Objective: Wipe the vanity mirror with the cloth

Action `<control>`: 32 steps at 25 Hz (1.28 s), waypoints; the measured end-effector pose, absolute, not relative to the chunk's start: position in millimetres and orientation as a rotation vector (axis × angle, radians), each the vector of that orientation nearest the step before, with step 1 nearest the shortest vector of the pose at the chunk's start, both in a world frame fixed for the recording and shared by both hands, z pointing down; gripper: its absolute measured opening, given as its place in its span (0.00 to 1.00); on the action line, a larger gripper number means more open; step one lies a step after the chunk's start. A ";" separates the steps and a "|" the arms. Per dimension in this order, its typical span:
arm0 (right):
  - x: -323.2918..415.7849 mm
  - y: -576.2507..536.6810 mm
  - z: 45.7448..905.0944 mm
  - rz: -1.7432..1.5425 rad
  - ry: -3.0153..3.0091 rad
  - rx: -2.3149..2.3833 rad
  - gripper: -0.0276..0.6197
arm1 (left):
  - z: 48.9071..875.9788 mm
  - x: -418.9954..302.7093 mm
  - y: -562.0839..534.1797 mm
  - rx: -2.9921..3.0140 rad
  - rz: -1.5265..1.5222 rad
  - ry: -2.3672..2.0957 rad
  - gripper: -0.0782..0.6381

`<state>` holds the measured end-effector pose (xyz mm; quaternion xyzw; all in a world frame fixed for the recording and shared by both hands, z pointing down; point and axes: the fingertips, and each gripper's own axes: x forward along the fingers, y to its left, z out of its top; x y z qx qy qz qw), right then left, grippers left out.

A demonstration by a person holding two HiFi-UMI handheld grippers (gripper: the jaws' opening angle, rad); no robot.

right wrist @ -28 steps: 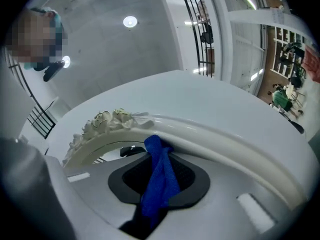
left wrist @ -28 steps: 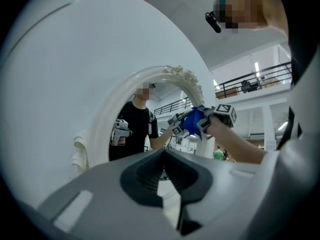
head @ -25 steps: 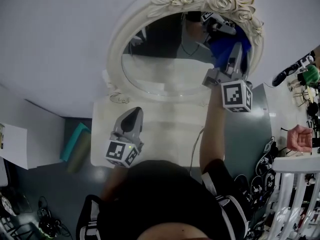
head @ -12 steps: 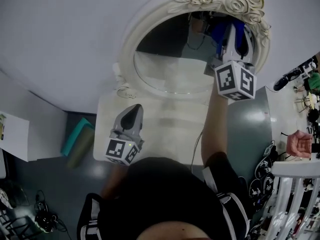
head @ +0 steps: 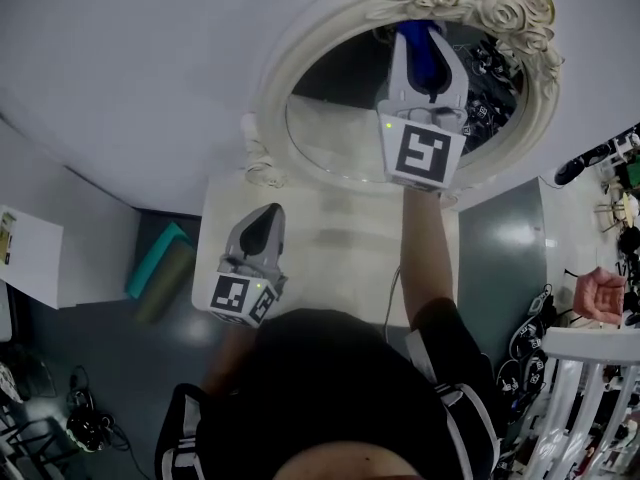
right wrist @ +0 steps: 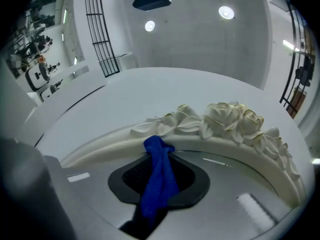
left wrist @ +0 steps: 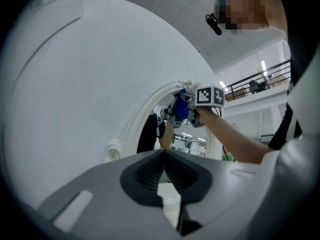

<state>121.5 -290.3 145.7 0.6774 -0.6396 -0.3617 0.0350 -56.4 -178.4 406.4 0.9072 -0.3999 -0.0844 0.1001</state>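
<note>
The oval vanity mirror (head: 340, 118) has a cream frame with carved roses (head: 510, 13) along its top. My right gripper (head: 422, 40) is raised to the upper part of the glass, shut on a blue cloth (head: 418, 48). In the right gripper view the blue cloth (right wrist: 159, 176) sticks out between the jaws, its tip at the cream frame (right wrist: 100, 144) just below the roses (right wrist: 235, 116). My left gripper (head: 262, 230) is shut and holds nothing, low over the white vanity top (head: 330, 258). The left gripper view shows the mirror (left wrist: 187, 139) and the right gripper (left wrist: 182, 110) ahead.
A white wall (head: 130, 68) stands behind the mirror. A teal box (head: 160, 268) lies on the floor at the left. A cable (head: 390, 298) runs over the vanity top. At the right stand a white railing (head: 580, 388), tangled cables (head: 525, 343) and another person's hand (head: 600, 293).
My right gripper has swept the blue cloth from the mirror's right side up and leftward to the top of the glass. The left gripper has stayed put.
</note>
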 end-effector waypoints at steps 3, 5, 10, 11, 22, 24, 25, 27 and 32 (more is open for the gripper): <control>95.2 -299.9 168.4 -1.137 -1.886 1.938 0.14 | 407.3 -61.3 -180.0 2.666 -0.248 -1.199 0.12; 76.2 -306.3 187.9 -1.181 -1.849 1.858 0.14 | 407.8 -64.6 -180.9 2.656 -0.246 -1.212 0.12; 30.9 -320.6 256.4 -1.278 -1.782 1.635 0.14 | 418.1 -77.5 -182.5 2.616 -0.227 -1.251 0.12; 23.8 -322.8 272.1 -1.282 -1.772 1.595 0.14 | 420.9 -80.4 -182.6 2.606 -0.222 -1.260 0.12; -1.0 -328.4 418.6 -1.198 -1.769 1.281 0.13 | 435.9 -94.4 -181.1 2.552 -0.182 -1.313 0.12; 1.6 -325.5 443.1 -1.184 -1.758 1.220 0.13 | 434.7 -92.4 -178.5 2.553 -0.180 -1.317 0.12; 3.0 -324.7 457.5 -1.178 -1.750 1.187 0.13 | 434.7 -91.3 -177.5 2.559 -0.174 -1.314 0.12; 6.9 -324.3 490.3 -1.151 -1.737 1.126 0.13 | 435.8 -90.4 -177.0 2.560 -0.162 -1.312 0.12; 35.9 -315.7 573.0 -1.010 -1.732 0.998 0.13 | 438.2 -87.9 -168.7 2.554 -0.144 -1.316 0.12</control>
